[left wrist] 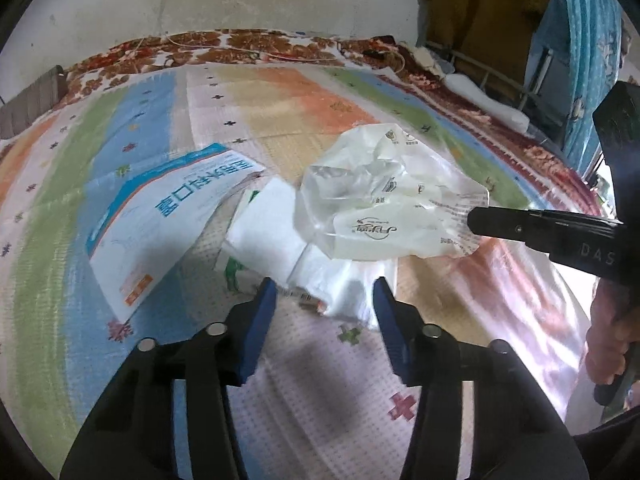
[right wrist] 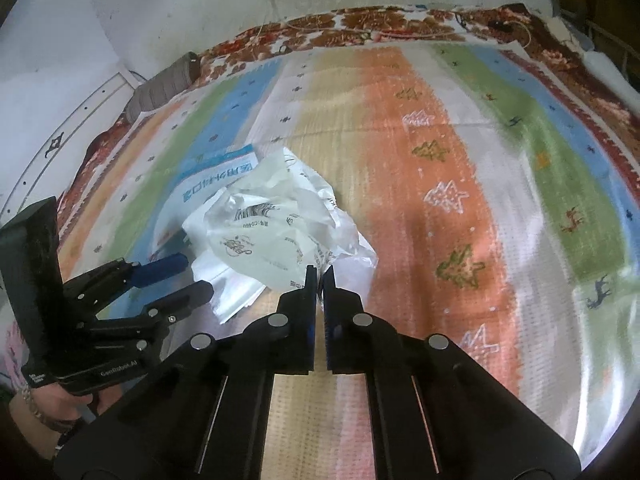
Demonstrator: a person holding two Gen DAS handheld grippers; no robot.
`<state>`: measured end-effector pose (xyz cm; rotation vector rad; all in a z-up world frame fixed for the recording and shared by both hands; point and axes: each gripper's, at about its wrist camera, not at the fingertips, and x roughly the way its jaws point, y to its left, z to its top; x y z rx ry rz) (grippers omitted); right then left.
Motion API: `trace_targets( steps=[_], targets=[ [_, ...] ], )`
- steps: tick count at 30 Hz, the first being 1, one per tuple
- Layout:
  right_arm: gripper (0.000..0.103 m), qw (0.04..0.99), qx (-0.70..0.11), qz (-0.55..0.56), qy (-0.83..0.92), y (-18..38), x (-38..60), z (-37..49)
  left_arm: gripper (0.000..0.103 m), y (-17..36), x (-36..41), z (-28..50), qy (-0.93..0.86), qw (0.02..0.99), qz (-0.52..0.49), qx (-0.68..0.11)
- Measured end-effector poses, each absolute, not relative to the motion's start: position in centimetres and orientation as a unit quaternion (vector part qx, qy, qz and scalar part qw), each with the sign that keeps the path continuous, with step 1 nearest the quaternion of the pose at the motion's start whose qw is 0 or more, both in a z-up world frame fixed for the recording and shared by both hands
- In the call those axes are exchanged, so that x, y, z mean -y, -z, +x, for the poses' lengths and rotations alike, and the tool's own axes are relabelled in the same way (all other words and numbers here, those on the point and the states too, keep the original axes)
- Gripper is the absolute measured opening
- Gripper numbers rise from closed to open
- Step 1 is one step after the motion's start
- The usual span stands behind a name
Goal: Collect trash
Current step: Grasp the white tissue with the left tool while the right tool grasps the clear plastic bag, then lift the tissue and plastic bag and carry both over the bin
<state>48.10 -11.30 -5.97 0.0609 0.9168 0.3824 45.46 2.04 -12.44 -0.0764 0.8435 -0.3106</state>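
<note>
A crumpled clear plastic wrapper (left wrist: 380,208) (right wrist: 280,232) with printed text lies mid-mat on top of flat white plastic packs (left wrist: 272,228) (right wrist: 236,288). A blue-and-white printed package (left wrist: 160,220) (right wrist: 216,184) lies to their left. My right gripper (right wrist: 320,278) is shut, and its tips pinch the wrapper's near edge; in the left wrist view the right gripper (left wrist: 476,220) reaches in from the right onto that edge. My left gripper (left wrist: 325,294) (right wrist: 184,280) stands open, its blue pads on either side of the near end of the white packs, not squeezing them.
Everything rests on a striped, patterned mat (left wrist: 280,92) over a bed with a floral blanket (left wrist: 240,40) along the far wall. A grey rolled item (left wrist: 32,108) sits at the far left corner. Hanging clothes (left wrist: 480,8) and a metal bed rail (left wrist: 500,80) stand at the right.
</note>
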Motion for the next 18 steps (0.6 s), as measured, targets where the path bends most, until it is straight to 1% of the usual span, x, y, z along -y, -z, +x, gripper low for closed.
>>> trace_targets(
  steps=[2, 4, 5, 7, 15, 18],
  targets=[
    [0.001, 0.883, -0.434, 0.024, -0.178, 5.7, 11.4, 48.0, 0.038, 12.6, -1.6, 45.7, 0.144, 0.901, -0.027, -0.409],
    [0.001, 0.886, -0.430, 0.020, -0.174, 5.5, 11.5, 47.8, 0.017, 13.0, -1.0, 45.9, 0.142, 0.898, -0.012, -0.416],
    [0.001, 0.887, -0.429, 0.019, -0.172, 5.4, 11.6, 47.8, 0.011, 13.1, -0.9, 46.0, 0.139, 0.897, -0.008, -0.419],
    [0.001, 0.888, -0.426, 0.016, -0.170, 5.2, 11.8, 47.7, 0.004, 13.1, -0.8, 46.0, 0.134, 0.896, -0.005, -0.422],
    [0.001, 0.897, -0.410, 0.017, -0.165, 3.0, 12.4, 47.3, 0.002, 10.5, -2.2, 44.9, 0.108, 0.900, -0.008, -0.422],
    [0.001, 0.900, -0.403, 0.005, -0.169, 2.1, 12.2, 46.4, 0.002, 9.3, -3.2, 44.0, 0.093, 0.901, -0.026, -0.422]
  ],
)
